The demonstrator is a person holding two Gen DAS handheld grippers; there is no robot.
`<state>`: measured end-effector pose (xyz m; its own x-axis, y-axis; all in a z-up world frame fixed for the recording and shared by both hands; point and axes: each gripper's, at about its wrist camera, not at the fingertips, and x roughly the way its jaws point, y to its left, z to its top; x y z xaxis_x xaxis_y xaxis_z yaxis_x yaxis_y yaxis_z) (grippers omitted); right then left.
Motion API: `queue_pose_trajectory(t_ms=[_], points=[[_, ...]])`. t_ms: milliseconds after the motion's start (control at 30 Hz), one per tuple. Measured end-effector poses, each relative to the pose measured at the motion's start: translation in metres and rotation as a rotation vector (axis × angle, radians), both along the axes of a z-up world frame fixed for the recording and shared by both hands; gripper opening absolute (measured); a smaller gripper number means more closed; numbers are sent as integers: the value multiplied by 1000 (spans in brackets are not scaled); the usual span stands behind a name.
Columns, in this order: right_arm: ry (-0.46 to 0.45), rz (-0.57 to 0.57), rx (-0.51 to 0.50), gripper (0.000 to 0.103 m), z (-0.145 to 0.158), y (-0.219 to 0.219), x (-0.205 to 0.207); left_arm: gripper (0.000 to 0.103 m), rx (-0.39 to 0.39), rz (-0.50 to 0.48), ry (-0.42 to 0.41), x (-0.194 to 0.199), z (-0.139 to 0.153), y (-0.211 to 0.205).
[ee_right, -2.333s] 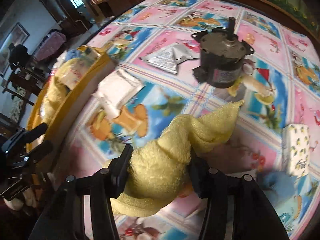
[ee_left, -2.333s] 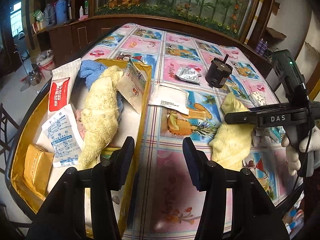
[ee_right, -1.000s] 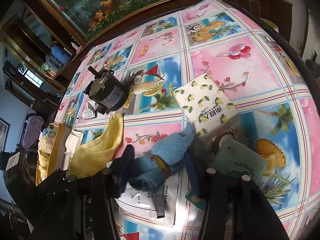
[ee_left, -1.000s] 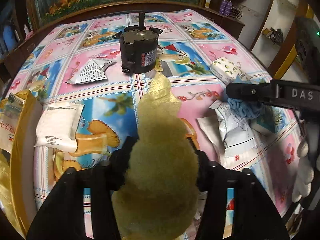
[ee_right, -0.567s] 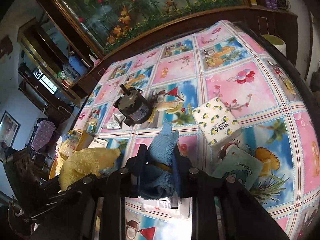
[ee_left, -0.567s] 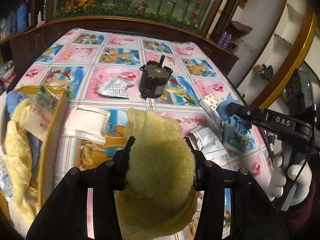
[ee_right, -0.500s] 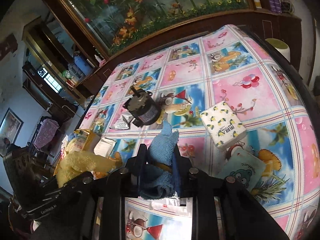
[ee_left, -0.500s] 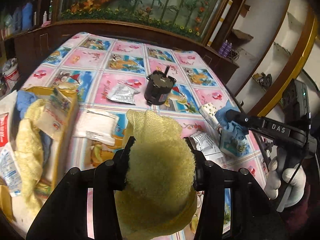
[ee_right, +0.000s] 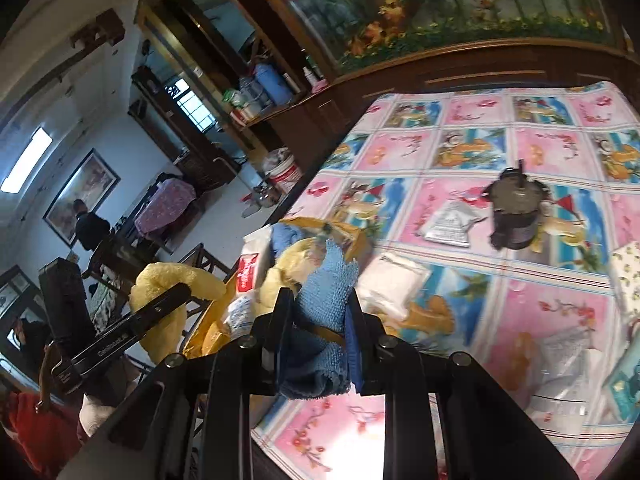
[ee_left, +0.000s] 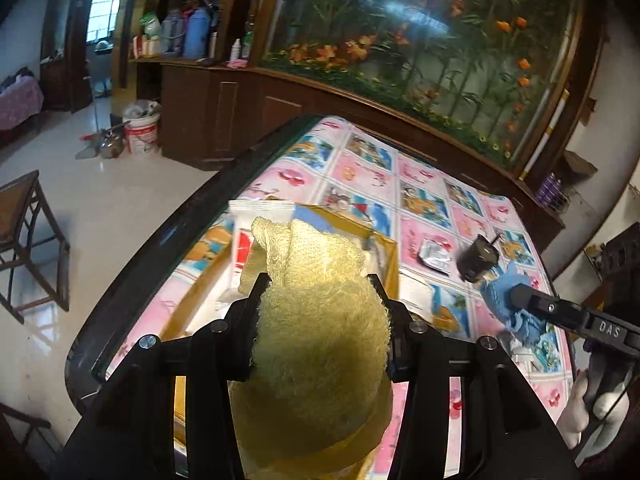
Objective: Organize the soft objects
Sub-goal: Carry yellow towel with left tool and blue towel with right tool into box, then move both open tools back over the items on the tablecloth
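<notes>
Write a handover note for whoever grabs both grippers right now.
Left gripper: shut on the yellow towel, held above the yellow box.
Right gripper: shut on the blue cloth, in the air beside that box.
Done: another yellow towel and a blue cloth already lie in the box, among paper packets.
Left: drop both held cloths into the box. The white pouch and tissue pack remain on the table; the black motor is not soft.
</notes>
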<state>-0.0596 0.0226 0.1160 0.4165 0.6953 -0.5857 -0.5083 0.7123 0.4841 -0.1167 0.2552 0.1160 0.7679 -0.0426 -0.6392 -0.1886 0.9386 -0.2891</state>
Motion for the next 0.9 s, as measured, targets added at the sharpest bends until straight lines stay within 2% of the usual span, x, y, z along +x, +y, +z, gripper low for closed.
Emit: queue_pose_trajectory(t_ms=[100, 167, 233, 300, 567, 667, 767, 800, 900], points=[[31, 61, -34, 23, -16, 43, -2, 48, -17, 36, 40, 8, -23, 13], [52, 84, -64, 23, -27, 65, -2, 49, -8, 25, 124, 19, -44, 13], [68, 100, -103, 23, -38, 86, 0, 49, -53, 1, 158, 21, -59, 13], [83, 105, -139, 23, -48, 100, 1, 49, -79, -11, 144, 17, -59, 12], [150, 127, -199, 26, -74, 120, -3, 53, -33, 63, 0, -5, -32, 24], [134, 142, -231, 27, -76, 120, -9, 53, -18, 103, -35, -14, -24, 28], [83, 201, -301, 34, -74, 131, -22, 53, 38, 138, -63, -21, -15, 24], [60, 232, -328, 42, -74, 136, -27, 53, 61, 144, -68, -23, -13, 22], [-6, 287, -381, 52, -72, 145, -40, 56, 137, 157, -76, -27, -10, 12]])
